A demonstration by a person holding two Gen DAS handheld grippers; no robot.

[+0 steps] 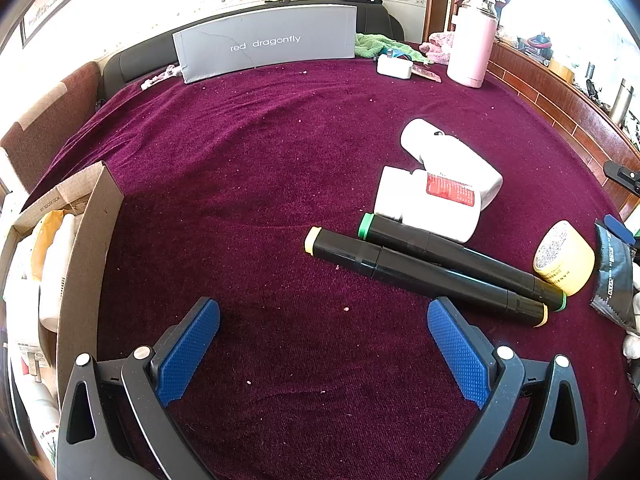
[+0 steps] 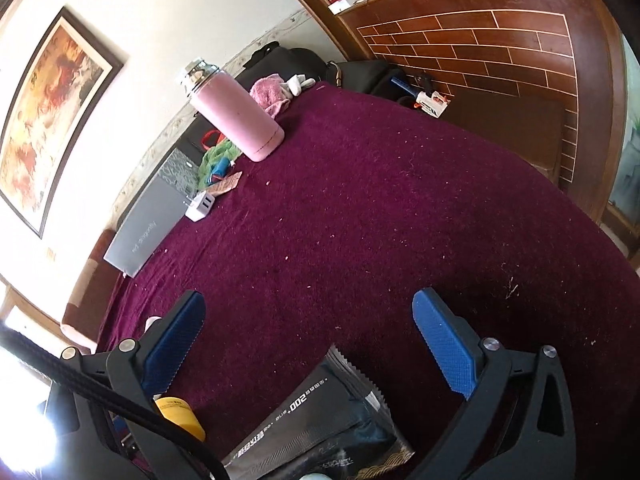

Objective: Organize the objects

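Markers [image 1: 424, 268] lie beside the white bottles [image 1: 436, 196]; both claws [image 1: 324, 344] [image 2: 308, 344] gape empty, so pinch one marker mid-barrel.

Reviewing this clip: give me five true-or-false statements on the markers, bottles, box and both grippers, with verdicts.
1. The two black markers lie side by side on the purple cloth. True.
2. The left gripper is clamped on a marker. False: its jaws stand open with only cloth between them.
3. The cardboard box already holds items. True.
4. The pink flask lies on its side. False: it stands upright at the far edge.
5. The right gripper stands open, with the dark sachet lying loose below its jaws. True.
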